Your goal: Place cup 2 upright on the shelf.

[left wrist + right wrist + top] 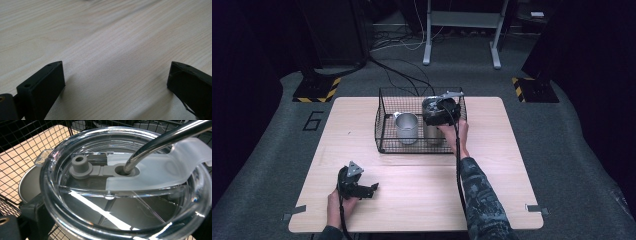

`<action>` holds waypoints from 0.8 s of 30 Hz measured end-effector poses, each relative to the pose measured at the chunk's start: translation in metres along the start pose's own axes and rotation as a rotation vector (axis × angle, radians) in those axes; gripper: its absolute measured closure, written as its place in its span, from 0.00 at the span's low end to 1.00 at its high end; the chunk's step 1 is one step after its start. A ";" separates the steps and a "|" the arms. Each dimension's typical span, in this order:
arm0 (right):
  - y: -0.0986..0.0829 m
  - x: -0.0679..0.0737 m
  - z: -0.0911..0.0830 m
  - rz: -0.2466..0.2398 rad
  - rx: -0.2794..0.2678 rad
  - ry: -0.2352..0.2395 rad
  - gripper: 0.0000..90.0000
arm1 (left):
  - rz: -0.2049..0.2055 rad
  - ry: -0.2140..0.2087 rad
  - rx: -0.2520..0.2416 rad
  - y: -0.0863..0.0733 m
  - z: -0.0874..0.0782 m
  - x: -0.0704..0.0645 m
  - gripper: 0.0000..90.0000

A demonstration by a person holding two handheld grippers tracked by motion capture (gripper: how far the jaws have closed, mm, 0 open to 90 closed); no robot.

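From the high view, the right gripper (438,111) is down inside the wire basket (384,125) at the far middle of the tabletop (422,185), over a tumbler whose body (432,134) stands just right of a steel cup (406,128). The left gripper (357,186) rests near the tabletop's front left, well apart from the basket.

In the left gripper view, its 2 fingers (42,87) stand wide apart over bare wood, holding nothing.

In the right gripper view, the clear lid (125,202) with a metal straw (160,143) through its grey seal sits between the fingers (35,212), which appear clamped on the rim. The steel cup (28,185) shows behind it. A tilted lift could catch the straw or tumbler on the basket wire, and the smooth rim could slip.
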State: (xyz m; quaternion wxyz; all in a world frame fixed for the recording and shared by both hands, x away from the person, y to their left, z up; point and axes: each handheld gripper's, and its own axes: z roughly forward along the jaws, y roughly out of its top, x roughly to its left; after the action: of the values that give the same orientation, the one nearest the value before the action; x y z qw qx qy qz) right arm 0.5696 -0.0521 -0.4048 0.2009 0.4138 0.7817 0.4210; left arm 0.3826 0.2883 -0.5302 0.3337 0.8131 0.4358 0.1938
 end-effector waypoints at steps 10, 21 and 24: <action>-0.005 -0.001 0.005 -0.001 0.000 -0.001 0.04 | -0.005 0.002 -0.004 0.000 0.000 0.000 0.01; -0.009 0.000 0.007 0.002 0.004 -0.005 0.04 | -0.005 0.001 -0.006 0.000 0.000 0.000 0.01; -0.012 -0.002 0.005 0.013 -0.001 -0.001 0.03 | -0.006 -0.001 -0.006 0.000 0.000 0.000 0.02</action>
State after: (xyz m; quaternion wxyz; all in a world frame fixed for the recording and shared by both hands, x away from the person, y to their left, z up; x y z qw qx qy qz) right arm 0.5680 -0.0554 -0.4177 0.1990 0.4190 0.7788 0.4222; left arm 0.3824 0.2880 -0.5305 0.3368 0.8109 0.4376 0.1937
